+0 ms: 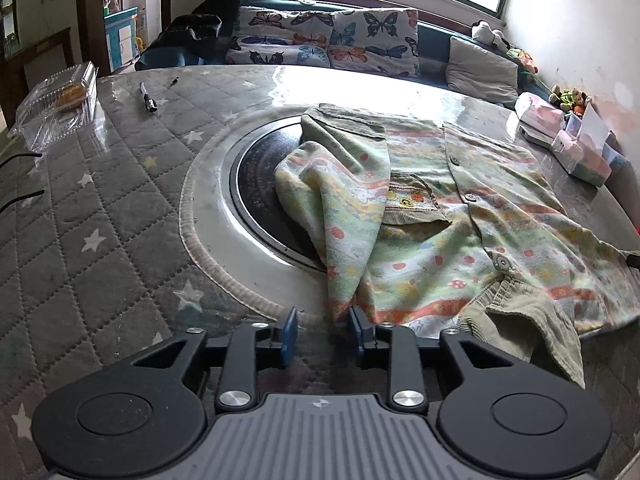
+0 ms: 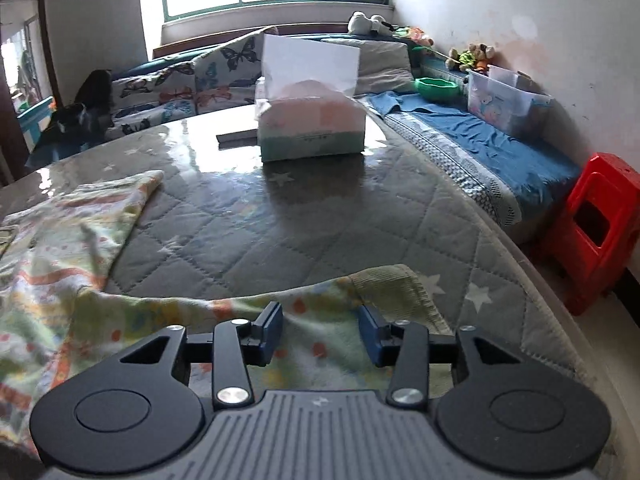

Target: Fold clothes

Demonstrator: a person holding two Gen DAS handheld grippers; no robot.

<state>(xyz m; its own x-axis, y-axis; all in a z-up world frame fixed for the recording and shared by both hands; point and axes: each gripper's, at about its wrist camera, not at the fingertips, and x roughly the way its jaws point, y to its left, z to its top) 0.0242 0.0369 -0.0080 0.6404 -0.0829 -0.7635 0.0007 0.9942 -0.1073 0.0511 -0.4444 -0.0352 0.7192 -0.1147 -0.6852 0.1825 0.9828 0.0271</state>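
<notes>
A small patterned cardigan lies spread on the quilted table cover, one sleeve folded across its front and partly over the round black hob set in the table. The left gripper sits at the garment's near edge, fingers parted, holding nothing. The right gripper hovers over the other sleeve, fingers spread wide apart. Beyond stands a tissue box.
</notes>
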